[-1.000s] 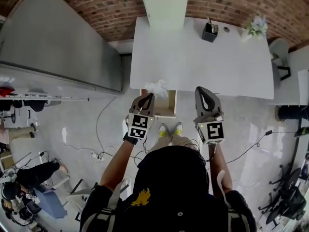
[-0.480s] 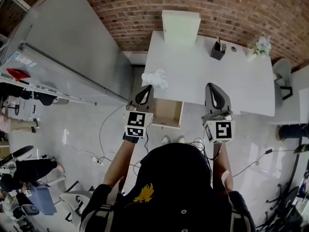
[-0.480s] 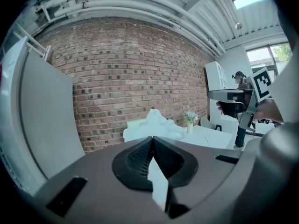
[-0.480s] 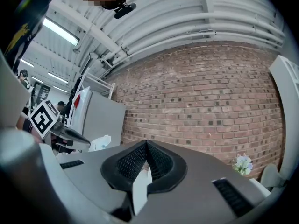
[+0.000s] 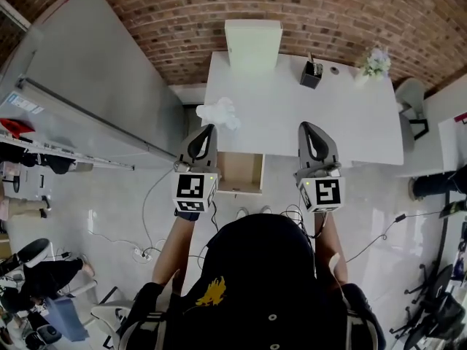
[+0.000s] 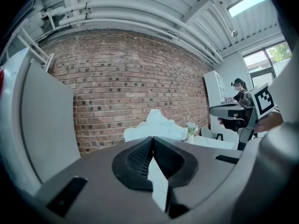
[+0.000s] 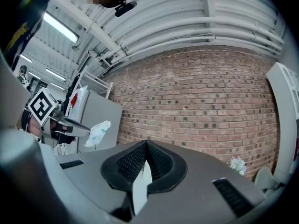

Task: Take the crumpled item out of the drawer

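Observation:
The crumpled white item (image 5: 217,113) hangs from the tip of my left gripper (image 5: 209,127), whose jaws are shut on it. It is held above the table's left front corner, up and left of the open wooden drawer (image 5: 241,172). In the left gripper view the crumpled item (image 6: 154,124) sticks out just past the closed left gripper (image 6: 152,138). The right gripper view shows the same crumpled item (image 7: 99,132) dangling at the left. My right gripper (image 5: 308,126) hovers over the table's front edge to the right of the drawer; the right gripper (image 7: 146,142) is shut with nothing in it.
The white table (image 5: 306,111) stands against a brick wall. On it are a white box (image 5: 252,44) at the back, a dark pen holder (image 5: 311,74) and small flowers (image 5: 375,62). A large grey panel (image 5: 95,71) stands at the left, and cables (image 5: 157,217) lie on the floor.
The left gripper has carried the crumpled item from just over the drawer to the left, beside the table's corner. The right gripper has stayed level beside it.

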Tool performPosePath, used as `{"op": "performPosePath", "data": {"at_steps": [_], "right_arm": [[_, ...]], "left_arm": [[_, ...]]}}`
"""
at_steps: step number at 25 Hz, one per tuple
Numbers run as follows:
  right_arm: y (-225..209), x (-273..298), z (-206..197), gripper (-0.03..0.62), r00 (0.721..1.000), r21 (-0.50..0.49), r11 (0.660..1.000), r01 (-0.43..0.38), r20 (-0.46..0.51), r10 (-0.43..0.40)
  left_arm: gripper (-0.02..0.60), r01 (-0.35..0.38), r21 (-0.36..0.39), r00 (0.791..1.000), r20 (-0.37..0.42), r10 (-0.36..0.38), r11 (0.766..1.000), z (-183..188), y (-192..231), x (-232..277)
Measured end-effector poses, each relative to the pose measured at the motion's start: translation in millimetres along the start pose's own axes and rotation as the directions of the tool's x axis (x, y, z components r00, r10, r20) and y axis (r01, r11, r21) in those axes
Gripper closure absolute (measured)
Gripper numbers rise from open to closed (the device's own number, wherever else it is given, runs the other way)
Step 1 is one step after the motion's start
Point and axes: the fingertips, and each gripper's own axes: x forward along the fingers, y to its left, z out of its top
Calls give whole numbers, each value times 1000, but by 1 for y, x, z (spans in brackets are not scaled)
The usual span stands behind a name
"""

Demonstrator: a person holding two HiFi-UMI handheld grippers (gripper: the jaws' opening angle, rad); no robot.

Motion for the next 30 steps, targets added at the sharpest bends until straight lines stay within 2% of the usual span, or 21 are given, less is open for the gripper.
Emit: {"op": "performPosePath", "data": {"at_steps": [7,30], "right_arm": [[-15,-13,-3,566,999,-1,999,43,-18,-43],[-6,-20,-6,566,998,-14,999,40,-38,-41]], "left_arm": [[561,23,-3,1000,14,-23,1000,5,-13,4],[562,32,5,999,25,-32,999,12,-17,-15]]}}
